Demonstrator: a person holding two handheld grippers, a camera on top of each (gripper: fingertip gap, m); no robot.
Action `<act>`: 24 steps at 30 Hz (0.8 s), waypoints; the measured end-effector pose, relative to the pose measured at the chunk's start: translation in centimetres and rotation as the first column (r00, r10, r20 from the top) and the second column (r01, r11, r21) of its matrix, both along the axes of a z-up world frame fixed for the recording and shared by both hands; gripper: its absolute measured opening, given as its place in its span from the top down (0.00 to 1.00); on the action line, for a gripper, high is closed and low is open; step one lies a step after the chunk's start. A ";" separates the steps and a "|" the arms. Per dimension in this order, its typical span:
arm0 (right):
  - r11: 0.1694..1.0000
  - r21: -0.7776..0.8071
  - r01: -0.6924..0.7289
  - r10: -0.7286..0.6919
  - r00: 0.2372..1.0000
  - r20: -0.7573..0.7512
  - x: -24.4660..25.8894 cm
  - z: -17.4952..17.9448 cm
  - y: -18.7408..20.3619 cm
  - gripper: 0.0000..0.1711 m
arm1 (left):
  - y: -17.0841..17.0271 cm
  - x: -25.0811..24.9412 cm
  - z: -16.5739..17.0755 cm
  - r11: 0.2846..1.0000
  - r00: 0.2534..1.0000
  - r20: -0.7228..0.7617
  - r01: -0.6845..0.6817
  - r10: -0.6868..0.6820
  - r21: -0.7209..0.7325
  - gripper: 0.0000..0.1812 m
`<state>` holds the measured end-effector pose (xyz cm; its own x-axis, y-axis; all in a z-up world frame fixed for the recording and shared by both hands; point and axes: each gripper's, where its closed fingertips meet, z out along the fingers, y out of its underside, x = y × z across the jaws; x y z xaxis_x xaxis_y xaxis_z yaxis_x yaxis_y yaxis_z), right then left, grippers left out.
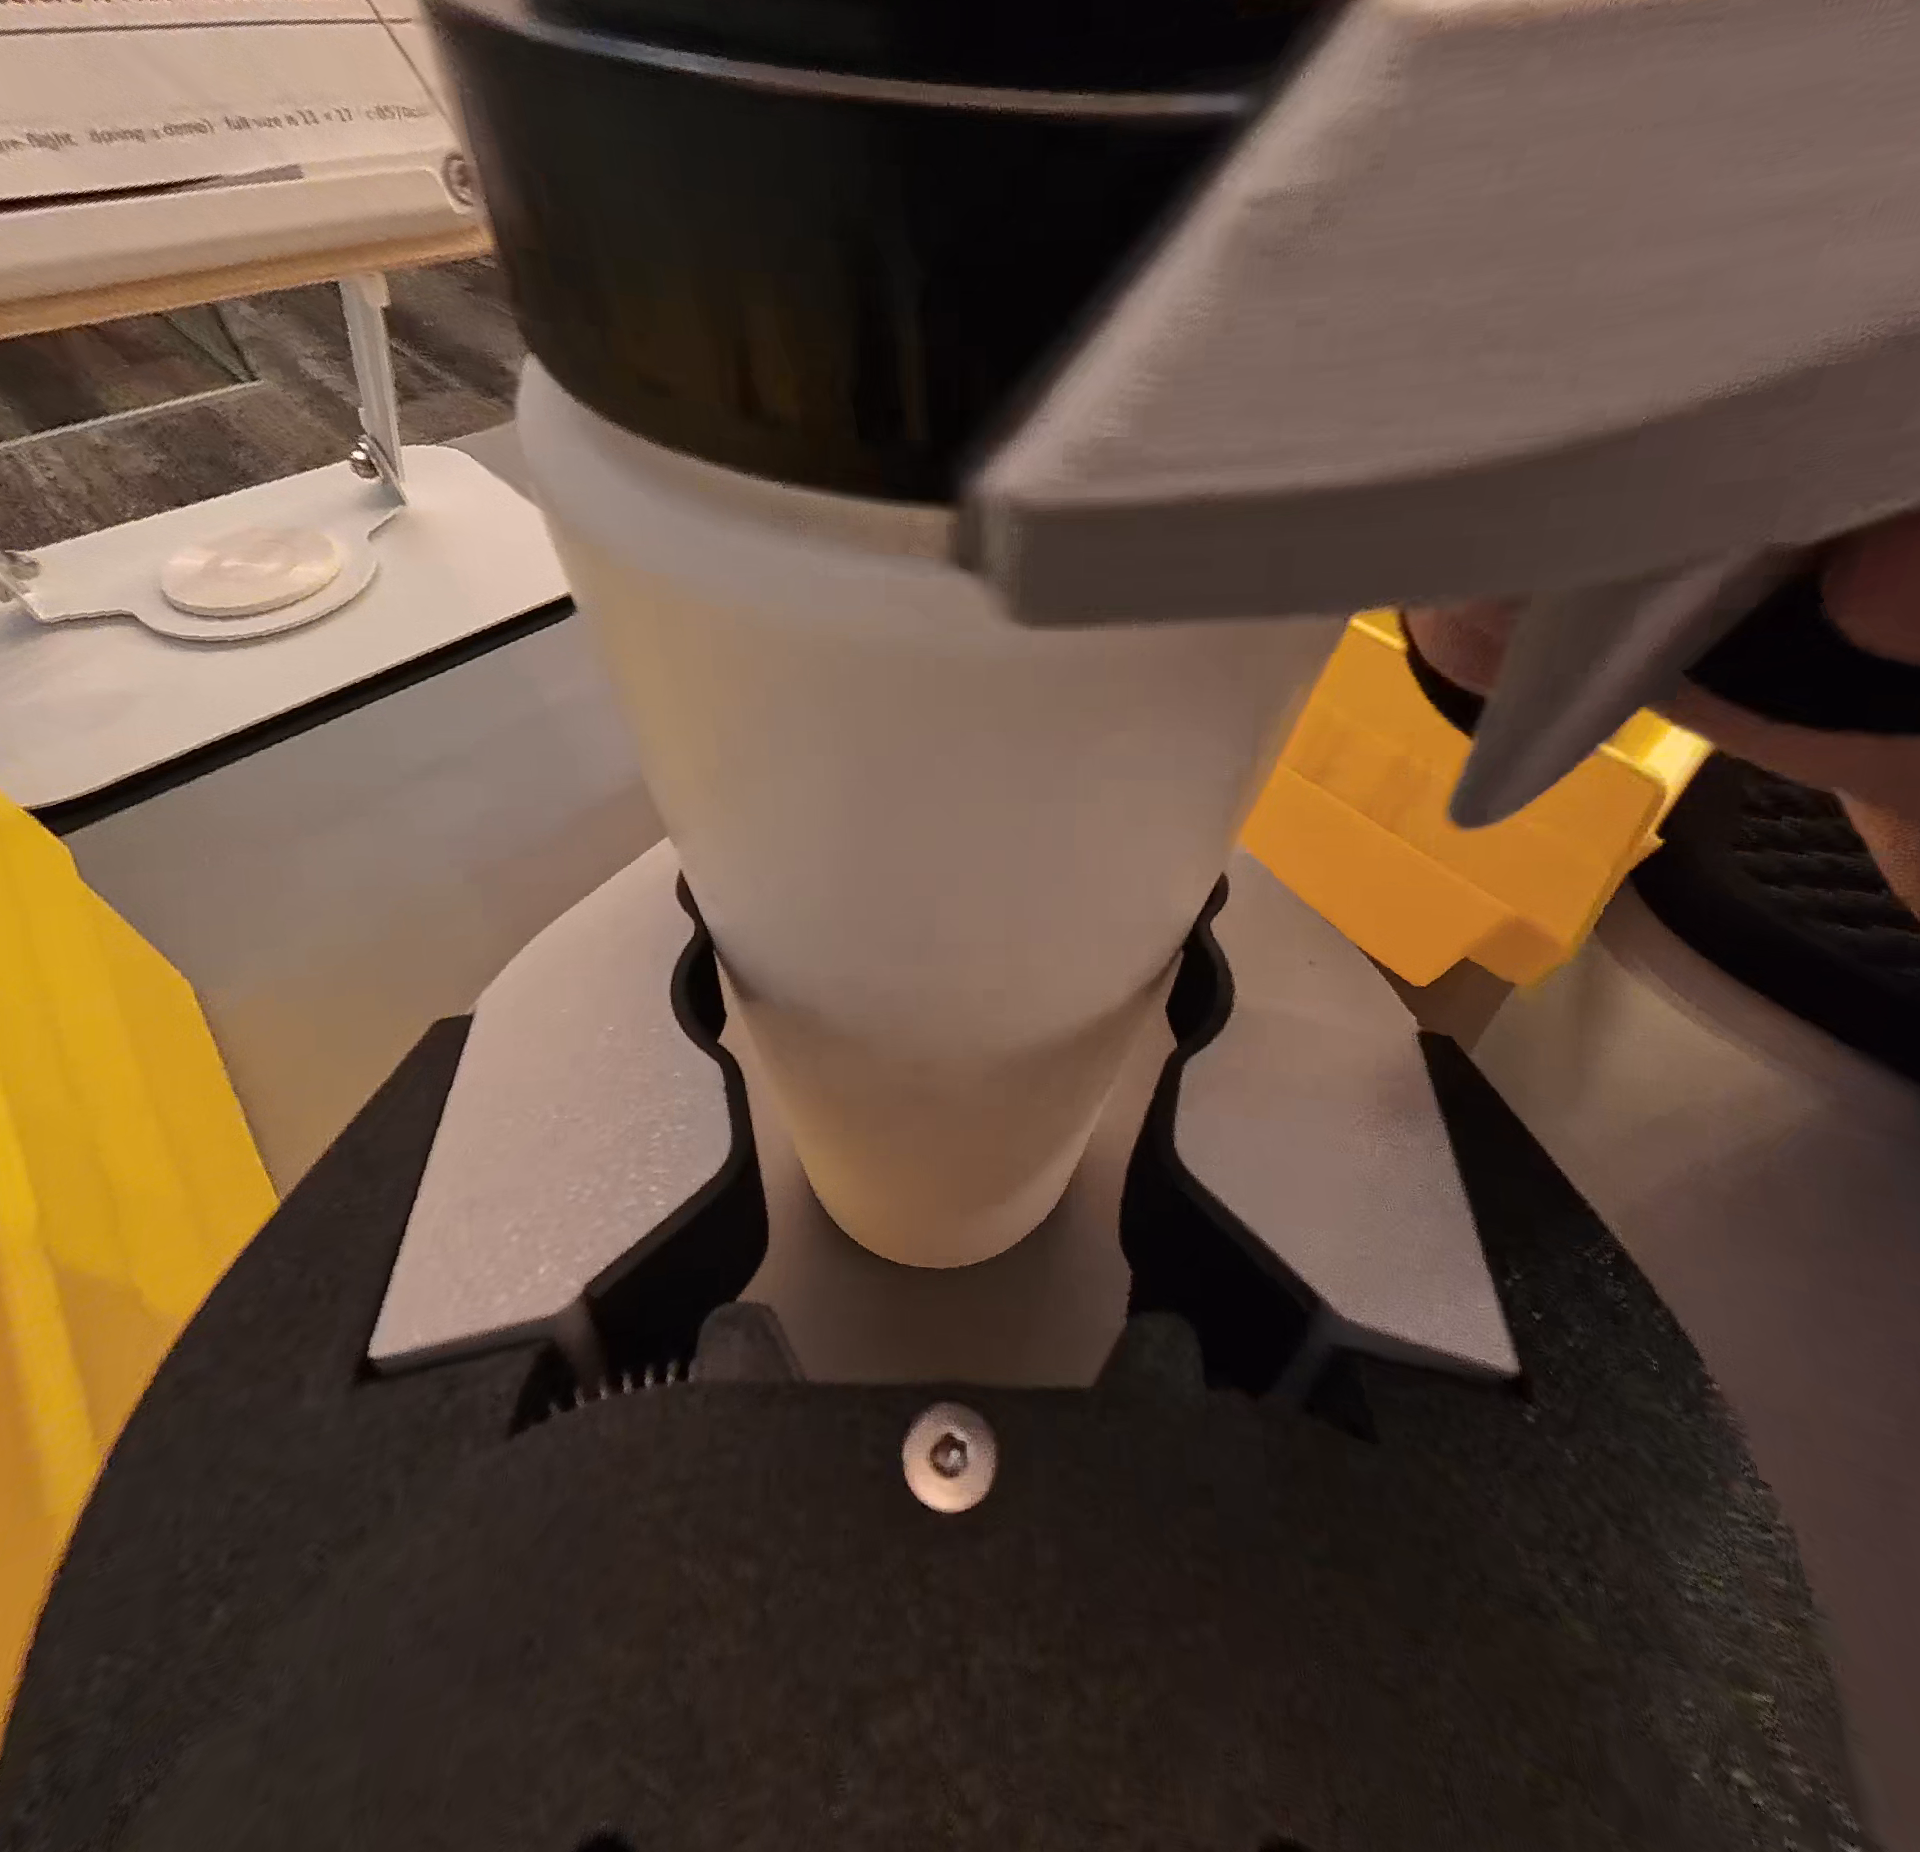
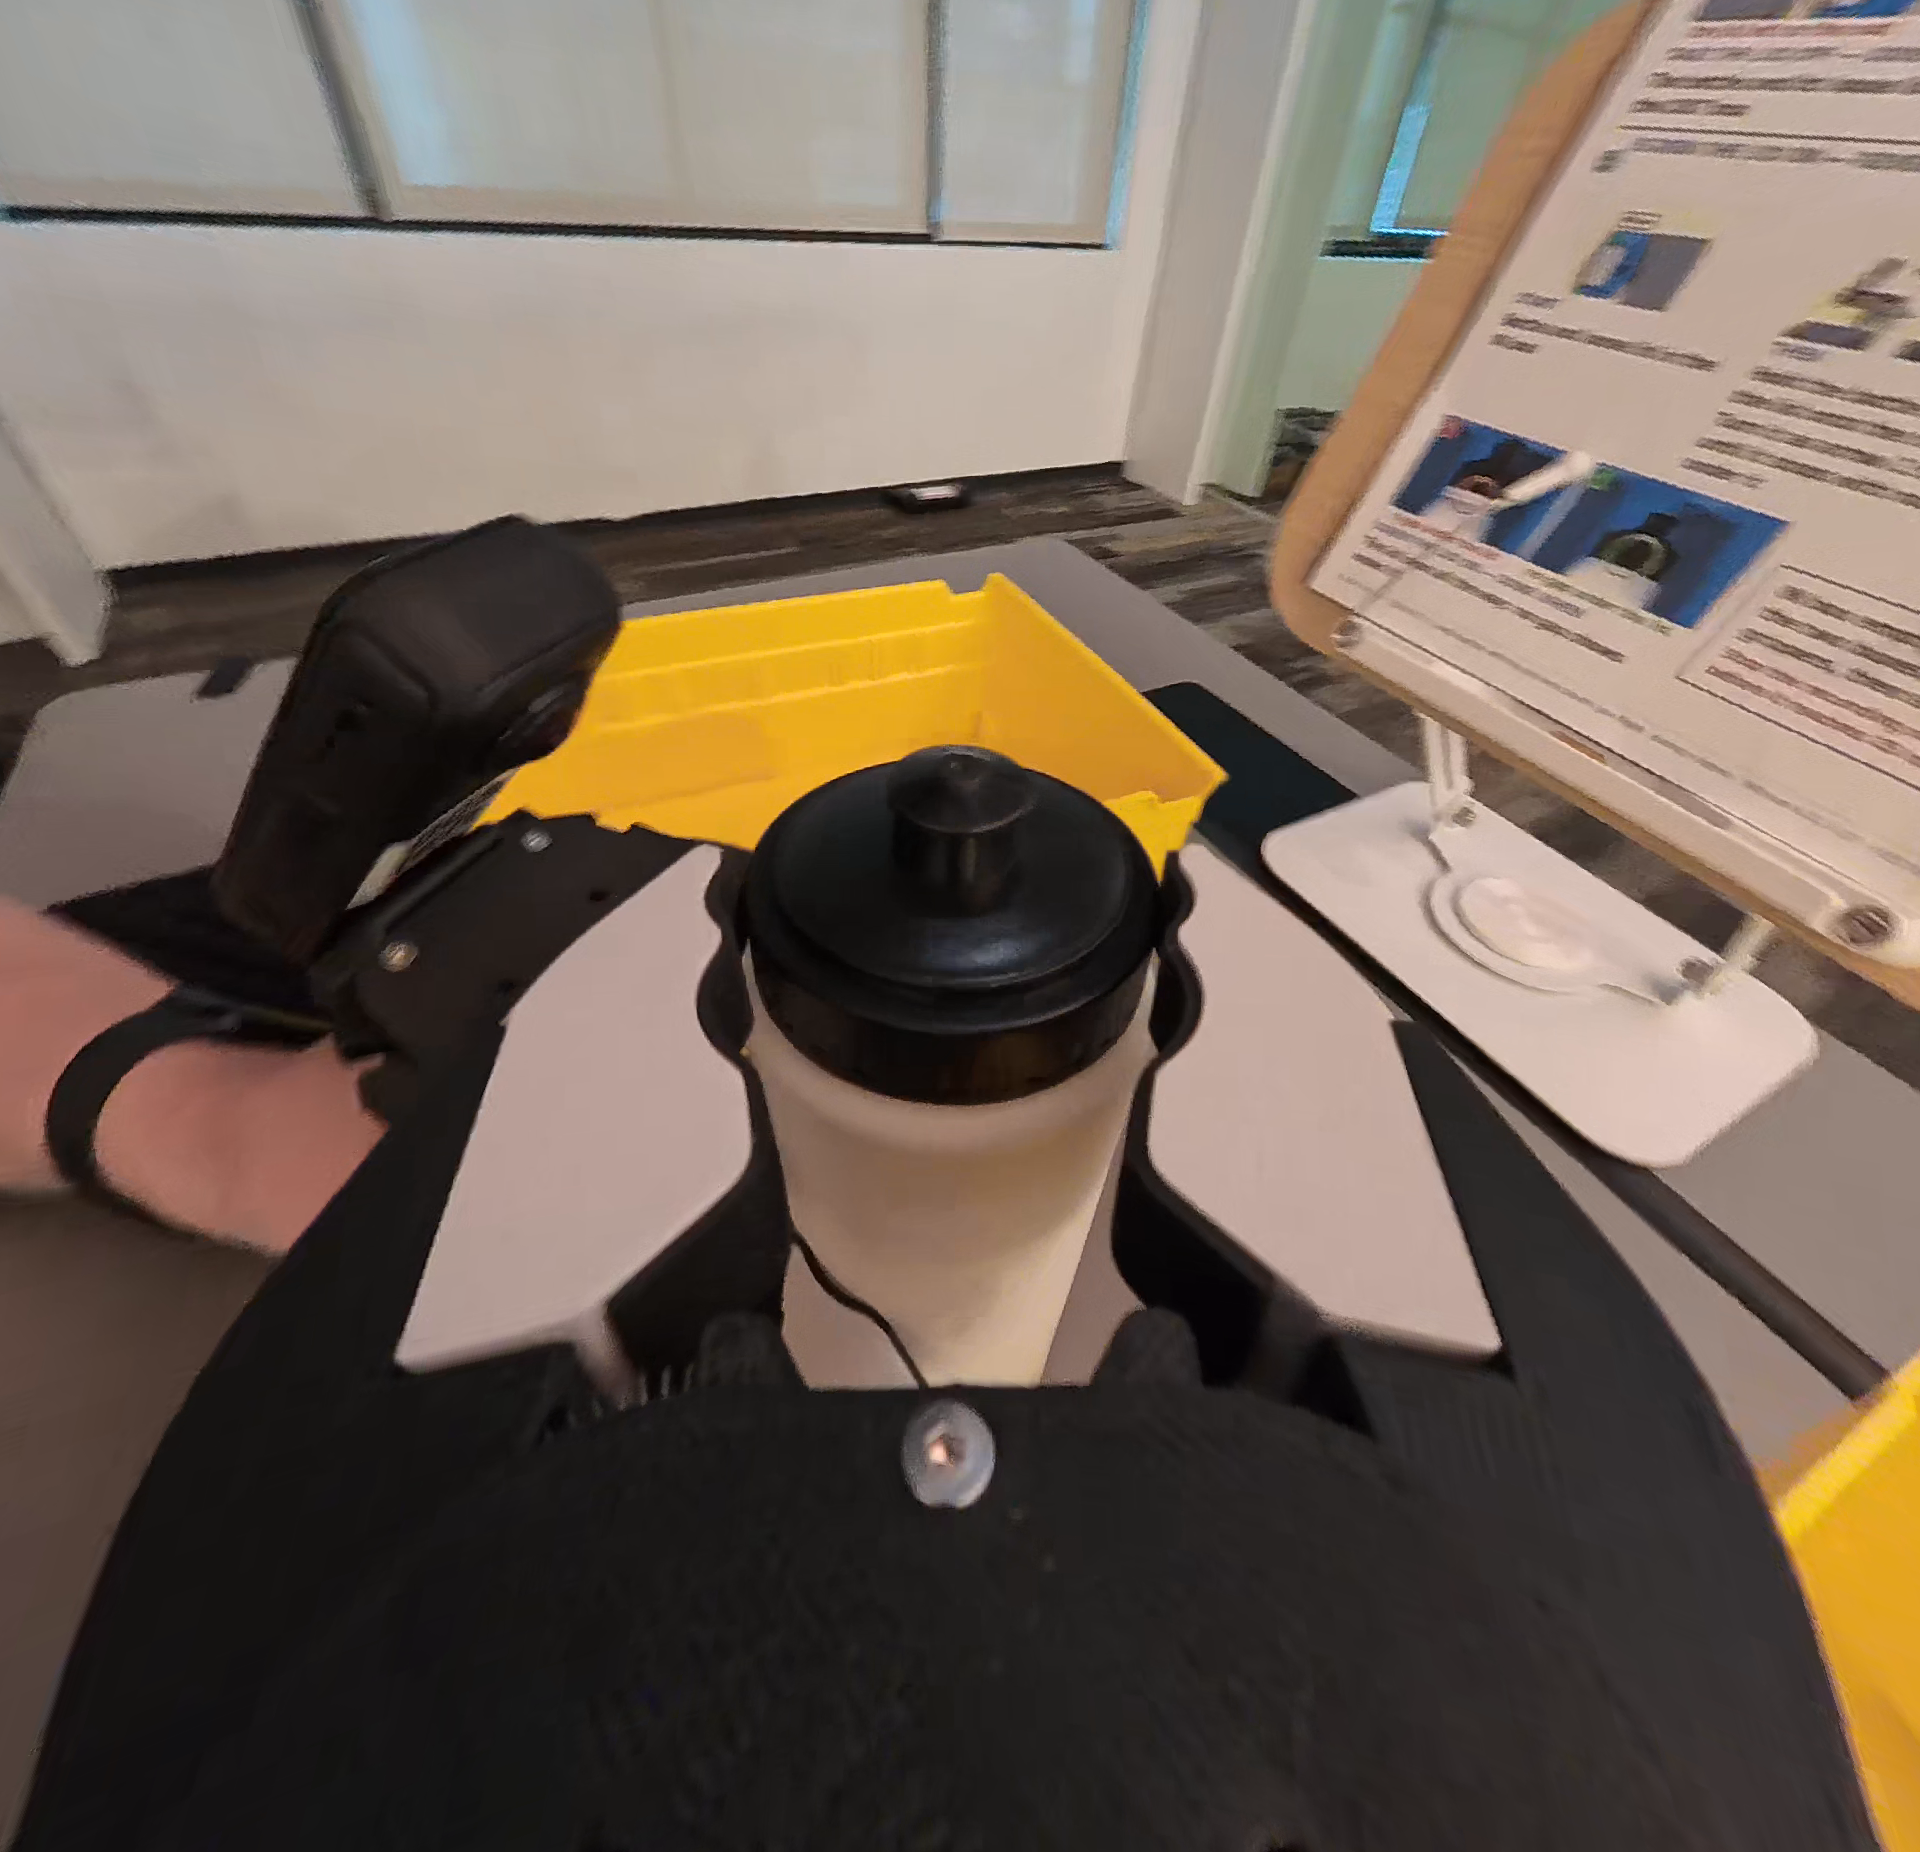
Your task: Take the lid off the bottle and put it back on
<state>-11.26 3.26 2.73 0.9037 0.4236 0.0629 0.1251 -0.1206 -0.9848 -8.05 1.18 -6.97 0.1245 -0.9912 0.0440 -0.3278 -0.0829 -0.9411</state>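
Note:
A white bottle [image 1: 935, 763] with a black lid [image 1: 810, 275] stands upright on the grey table [image 1: 343, 898]. My left gripper [image 1: 951, 909] is shut on the lower part of the bottle's body, one finger on each side. In the right wrist view my right gripper [image 2: 951, 888] has its fingers closed on both sides of the black lid [image 2: 945, 929], which sits on the white bottle [image 2: 935, 1200]. One grey finger of the right gripper [image 1: 1455, 348] lies against the lid in the left wrist view. The left gripper's body [image 2: 416, 763], held by a hand, shows at the left.
An open yellow bin [image 2: 831, 680] stands just behind the bottle. A tilted board with printed sheets [image 2: 1662, 348] stands on a white stand base [image 2: 1538, 971] to the right. More yellow plastic shows at the near right [image 2: 1860, 1542] and at the left [image 1: 94, 1179]. My hands' fingertips stand some 10 centimetres from each other.

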 end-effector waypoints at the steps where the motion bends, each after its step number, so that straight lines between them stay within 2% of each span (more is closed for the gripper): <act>1: 0.998 -0.002 -0.067 0.067 0.998 0.006 -0.2 0.0 -0.2 0.55 | -0.1 0.0 0.0 1.000 1.000 -0.002 0.015 -0.015 0.004 0.53; 3: 0.982 -0.033 -0.185 0.185 0.983 0.005 -0.4 -0.3 -0.7 0.54 | -0.6 0.0 0.0 0.999 0.999 -0.003 0.046 -0.045 0.017 0.53; 6: 0.959 -0.025 -0.284 0.284 0.959 -0.003 -0.5 -0.4 -1.4 0.54 | -1.8 0.3 0.0 0.992 0.992 0.007 0.123 -0.124 0.016 0.53; 8: 0.958 -0.020 -0.285 0.284 0.959 -0.010 -0.6 -0.5 -1.4 0.54 | -1.8 0.3 0.0 0.993 0.993 0.015 0.119 -0.119 0.018 0.53; 11: 0.983 -0.016 -0.182 0.182 0.983 0.010 -0.4 -0.5 -0.8 0.54 | -1.1 0.3 0.0 0.998 0.998 0.005 0.057 -0.057 0.021 0.53; 15: 0.997 0.012 0.072 -0.071 0.997 -0.020 0.4 -0.4 0.3 0.54 | -0.2 0.4 -0.1 1.000 1.000 -0.007 -0.010 0.010 0.016 0.53; 17: 0.995 0.023 0.101 -0.100 0.995 -0.027 0.6 -0.3 0.5 0.54 | -0.2 0.5 0.0 1.000 1.000 0.001 -0.009 0.008 0.018 0.53; 20: 0.999 0.015 -0.034 0.034 0.999 -0.006 0.1 -0.3 0.3 0.54 | -0.4 0.5 0.0 1.000 1.000 0.001 0.020 -0.020 0.018 0.53; 24: 0.968 -0.008 -0.249 0.249 0.968 -0.023 -0.2 -0.2 -1.0 0.54 | -1.3 0.5 0.0 0.996 0.997 0.001 0.080 -0.080 0.030 0.53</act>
<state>-11.48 2.27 2.53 0.7706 0.6362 0.0384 0.1307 -0.0988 -0.9865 -7.59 -0.08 -6.99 0.0445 -0.9989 0.0142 -0.3297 -0.0281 -0.9437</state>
